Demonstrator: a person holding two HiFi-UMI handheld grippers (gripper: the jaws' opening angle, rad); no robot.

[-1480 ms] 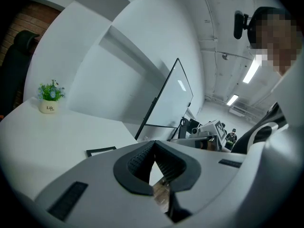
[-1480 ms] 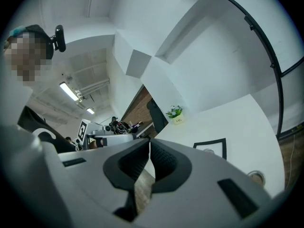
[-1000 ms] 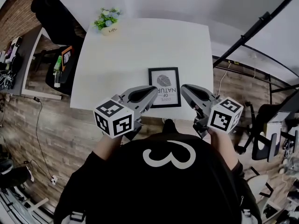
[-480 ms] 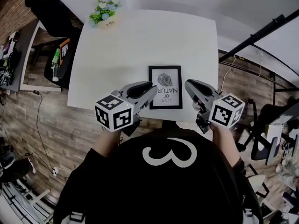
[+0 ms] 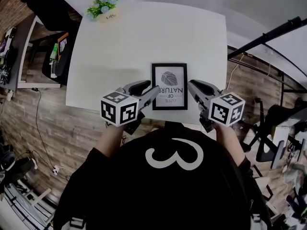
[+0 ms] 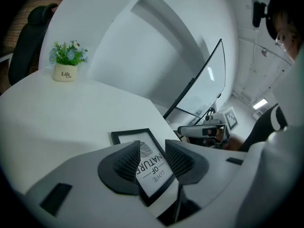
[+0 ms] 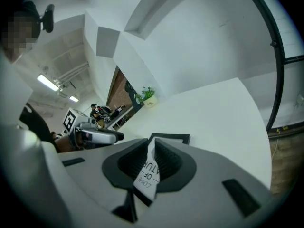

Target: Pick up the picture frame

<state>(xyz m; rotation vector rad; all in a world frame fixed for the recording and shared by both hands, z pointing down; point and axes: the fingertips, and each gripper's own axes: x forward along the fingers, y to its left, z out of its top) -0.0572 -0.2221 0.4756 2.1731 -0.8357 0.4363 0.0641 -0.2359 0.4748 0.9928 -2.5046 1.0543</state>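
Lining up on the picture frame, lying flat near the front edge of the white bench, print facing up. Flanking it with the left gripper just beside its left rail and the right gripper just beside its right rail, neither grasping anything. Carrying the left gripper released, jaws just having been opening wide, the frame's near corner showing through the gap with no pad on it. Carrying the right gripper only narrowly parted, so probably needing to widen it first. Judging the best grip as pinching the black rails rather than the glass: working one jaw under each thin edge, closing both together, then lifting level to avoid sliding it off the bench.
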